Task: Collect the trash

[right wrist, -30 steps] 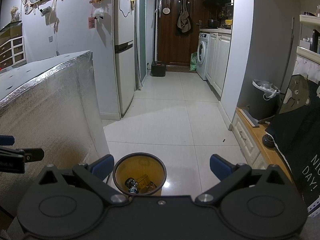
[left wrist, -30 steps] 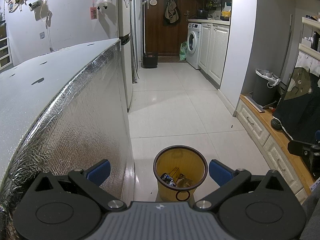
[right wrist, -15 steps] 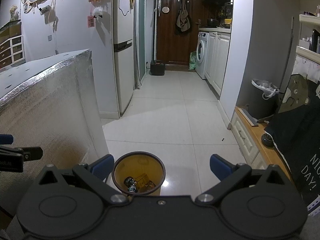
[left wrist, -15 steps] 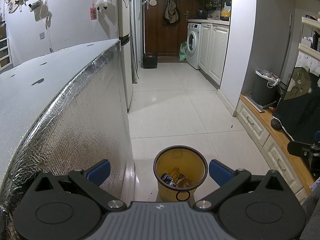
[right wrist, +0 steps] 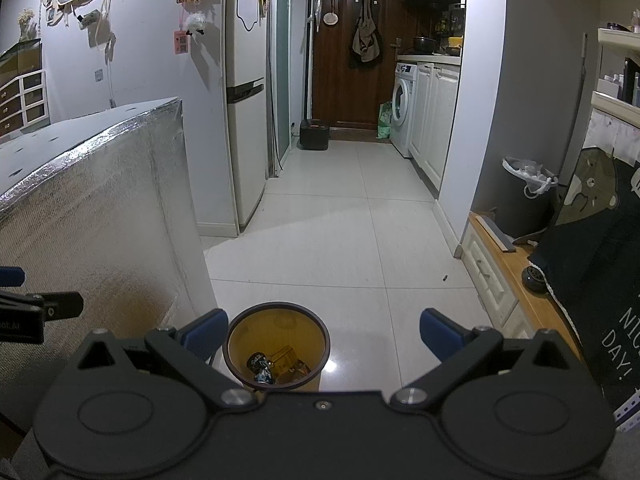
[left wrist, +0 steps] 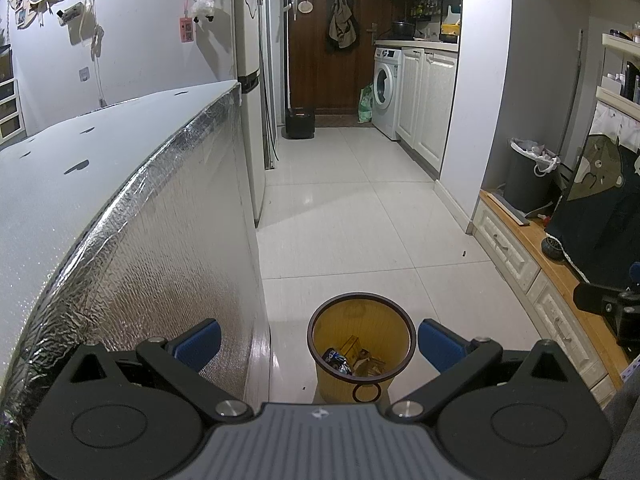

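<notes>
White tile floor (left wrist: 352, 216), dim indoor light. Foil-covered counter (left wrist: 168, 264) at 9 o'clock, fridge (right wrist: 246, 120) behind it. Dark wood door (left wrist: 320, 52) at 12, washing machine (left wrist: 386, 90) & white cabinets (left wrist: 430, 104) approx 1 o'clock. Low wooden bench (right wrist: 516, 280) at 3.

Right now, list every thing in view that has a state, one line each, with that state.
left gripper: open, nothing between its pads.
right gripper: open, nothing between its pads.
yellow bin: upright on the floor, no lid, some trash at the bottom.
dark bin: upright, lined with a white bag, no lid.
washing machine: door shut.
fridge: doors shut.
wooden door: shut.
</notes>
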Action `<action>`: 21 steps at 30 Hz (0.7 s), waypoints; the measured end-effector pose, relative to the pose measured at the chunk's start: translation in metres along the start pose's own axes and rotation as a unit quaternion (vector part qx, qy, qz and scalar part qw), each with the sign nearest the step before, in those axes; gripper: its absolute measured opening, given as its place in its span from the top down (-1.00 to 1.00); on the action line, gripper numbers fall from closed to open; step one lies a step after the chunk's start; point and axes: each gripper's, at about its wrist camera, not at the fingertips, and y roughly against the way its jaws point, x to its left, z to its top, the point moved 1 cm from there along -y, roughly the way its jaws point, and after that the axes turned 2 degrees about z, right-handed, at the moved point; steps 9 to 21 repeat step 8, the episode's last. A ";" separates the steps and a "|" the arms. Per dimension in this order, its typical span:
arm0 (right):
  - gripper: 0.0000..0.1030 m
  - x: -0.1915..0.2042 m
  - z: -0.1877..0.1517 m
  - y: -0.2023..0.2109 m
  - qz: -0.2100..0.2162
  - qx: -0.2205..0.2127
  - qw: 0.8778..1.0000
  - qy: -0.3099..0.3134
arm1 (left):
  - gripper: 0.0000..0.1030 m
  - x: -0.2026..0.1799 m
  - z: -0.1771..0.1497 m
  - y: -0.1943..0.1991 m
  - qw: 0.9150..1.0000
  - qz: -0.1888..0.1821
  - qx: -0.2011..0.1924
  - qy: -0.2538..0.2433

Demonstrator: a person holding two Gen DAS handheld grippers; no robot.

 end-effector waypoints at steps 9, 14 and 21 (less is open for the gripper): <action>-1.00 0.000 0.001 0.000 0.000 0.000 1.000 0.000 | -1.00 0.000 0.000 0.000 1.000 0.000 0.000 0.000; -1.00 0.000 0.001 0.000 0.000 0.000 1.000 0.000 | -1.00 0.000 0.000 0.000 1.000 0.000 0.000 0.000; -1.00 0.000 0.001 0.000 0.000 0.000 1.000 0.000 | -1.00 0.000 0.000 0.000 1.000 0.000 0.000 0.000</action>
